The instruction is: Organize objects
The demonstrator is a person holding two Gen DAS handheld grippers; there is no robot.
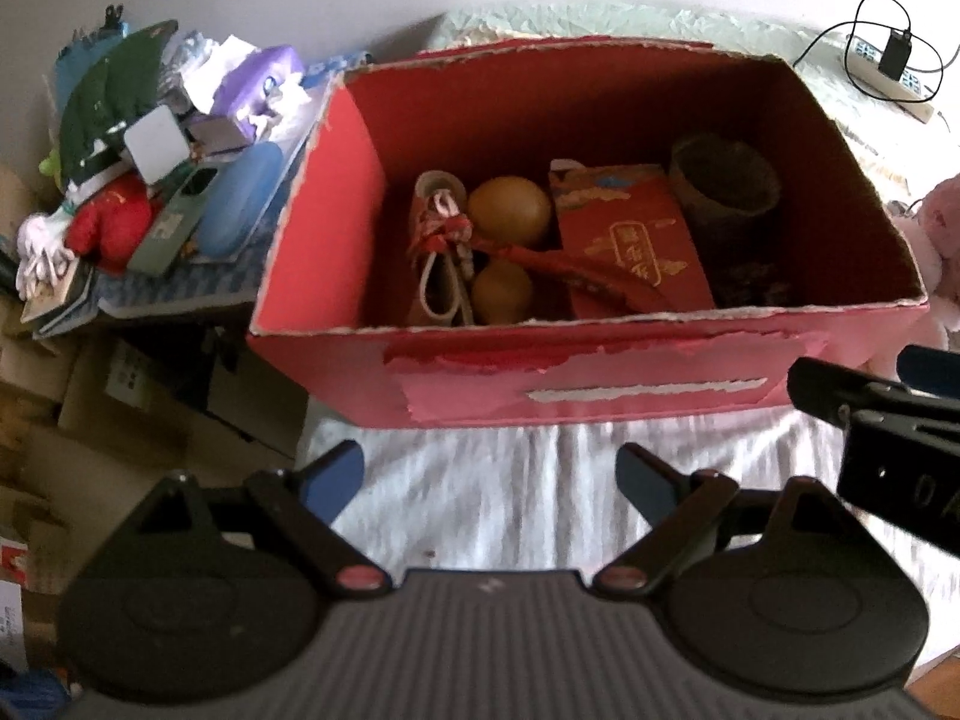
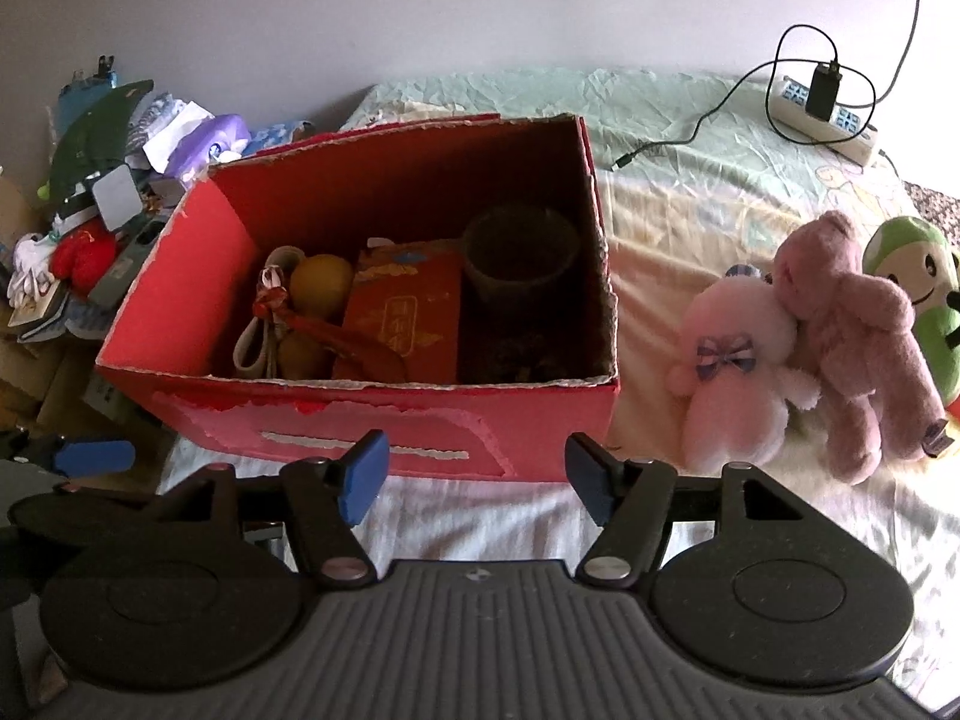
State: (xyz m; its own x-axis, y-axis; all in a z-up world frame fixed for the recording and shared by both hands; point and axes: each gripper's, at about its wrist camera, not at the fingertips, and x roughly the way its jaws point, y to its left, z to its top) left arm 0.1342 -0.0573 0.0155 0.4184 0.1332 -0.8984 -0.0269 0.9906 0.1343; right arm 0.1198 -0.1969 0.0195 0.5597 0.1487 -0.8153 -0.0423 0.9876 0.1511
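Note:
A torn red cardboard box [image 1: 600,378] [image 2: 360,420] stands on the bed. Inside lie a yellow gourd [image 1: 507,213] [image 2: 321,283], a red packet with gold print [image 1: 636,240] [image 2: 408,312], a dark round pot [image 1: 723,186] [image 2: 519,255] and a red-and-white strap [image 1: 444,240]. My left gripper [image 1: 489,477] is open and empty in front of the box. My right gripper [image 2: 474,474] is open and empty by the box's front right corner. A white plush [image 2: 738,360], a pink bear [image 2: 858,330] and a green plush [image 2: 918,294] lie to the right of the box.
A cluttered pile of clothes, cases and papers [image 1: 156,162] [image 2: 108,198] sits left of the box. A power strip with charger and cable [image 2: 822,108] [image 1: 894,66] lies at the back right. Cardboard boxes [image 1: 90,408] stand on the floor at the left.

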